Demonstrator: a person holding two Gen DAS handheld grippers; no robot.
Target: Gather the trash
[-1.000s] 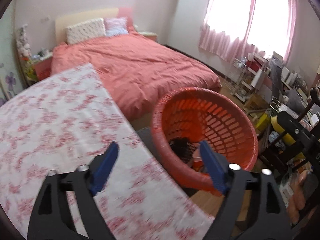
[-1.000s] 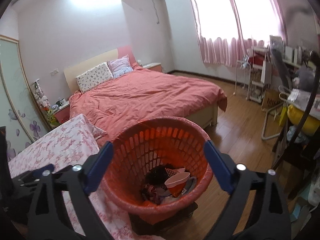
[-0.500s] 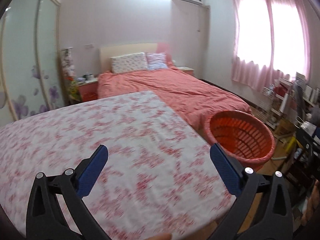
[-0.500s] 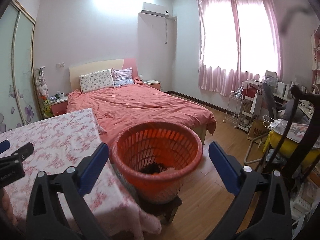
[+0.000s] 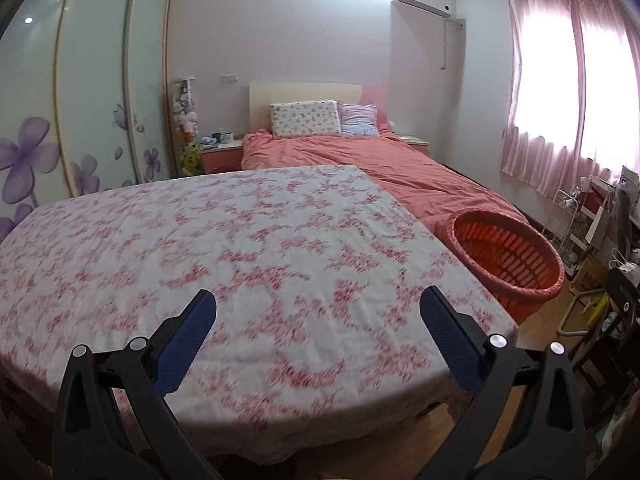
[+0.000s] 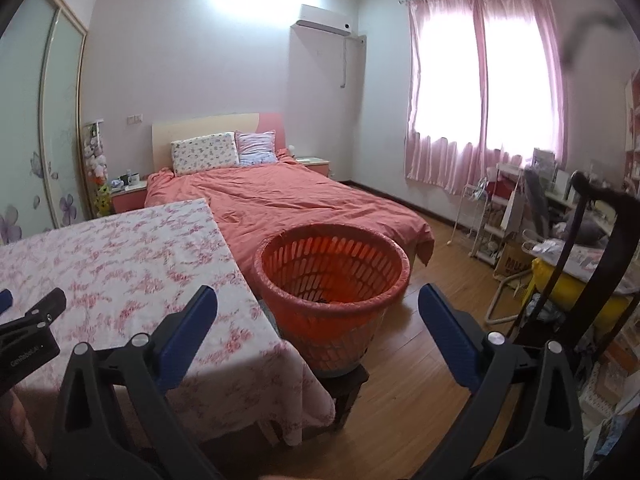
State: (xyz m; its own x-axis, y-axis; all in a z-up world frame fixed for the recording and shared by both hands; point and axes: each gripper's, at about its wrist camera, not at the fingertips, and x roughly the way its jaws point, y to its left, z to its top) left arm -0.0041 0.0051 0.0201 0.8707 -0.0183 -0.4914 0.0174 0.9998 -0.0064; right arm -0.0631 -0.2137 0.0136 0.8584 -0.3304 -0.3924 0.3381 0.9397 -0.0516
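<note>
Beside the table's [image 6: 120, 264] right edge, on a low stool, the orange basket [image 6: 332, 276] is seen upright, mouth upward — bare floor [image 6: 432, 280] lies rightward. Left gripper [image 5: 318, 312] and right gripper [image 6: 318, 304] are spread wide — nothing is held.

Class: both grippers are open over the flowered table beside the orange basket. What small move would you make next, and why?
Probably hold both hands back and finish. The left gripper and right gripper are open and empty, the part of the table in view shows no trash, and the basket already holds something dark. The table's near edge is hidden, so check it first.
</note>
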